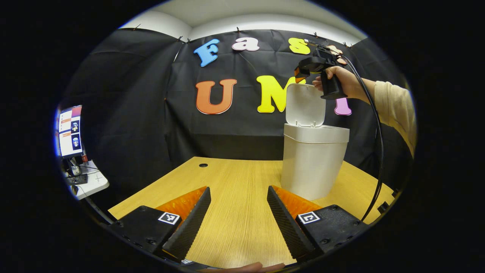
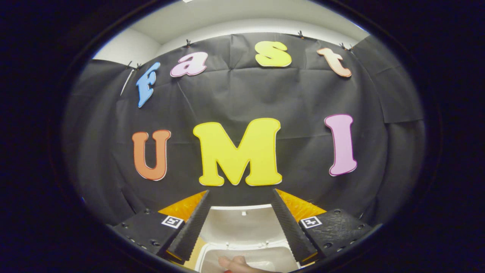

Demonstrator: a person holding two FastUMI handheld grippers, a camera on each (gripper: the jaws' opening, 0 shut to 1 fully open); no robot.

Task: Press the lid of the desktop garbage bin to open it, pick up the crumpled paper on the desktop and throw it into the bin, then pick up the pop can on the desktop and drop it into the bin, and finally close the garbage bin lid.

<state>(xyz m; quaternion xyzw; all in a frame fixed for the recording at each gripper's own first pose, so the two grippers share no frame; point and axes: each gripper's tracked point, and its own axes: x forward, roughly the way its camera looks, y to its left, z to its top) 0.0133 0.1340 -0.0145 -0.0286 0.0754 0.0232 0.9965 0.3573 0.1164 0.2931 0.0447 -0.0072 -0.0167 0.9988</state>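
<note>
In the left gripper view the left gripper point(image 1: 237, 212) gapes with nothing between its fingers over the desk point(image 1: 235, 182), the tall upright bin point(image 1: 312, 161) at two o'clock with its lid point(image 1: 305, 104) raised, while the right gripper view has the right gripper point(image 2: 240, 222), fingers spread, above the bin's open mouth at six o'clock.

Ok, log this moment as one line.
bin: lid up | right claw: open, above bin mouth | left claw: open, empty, over desk
</note>
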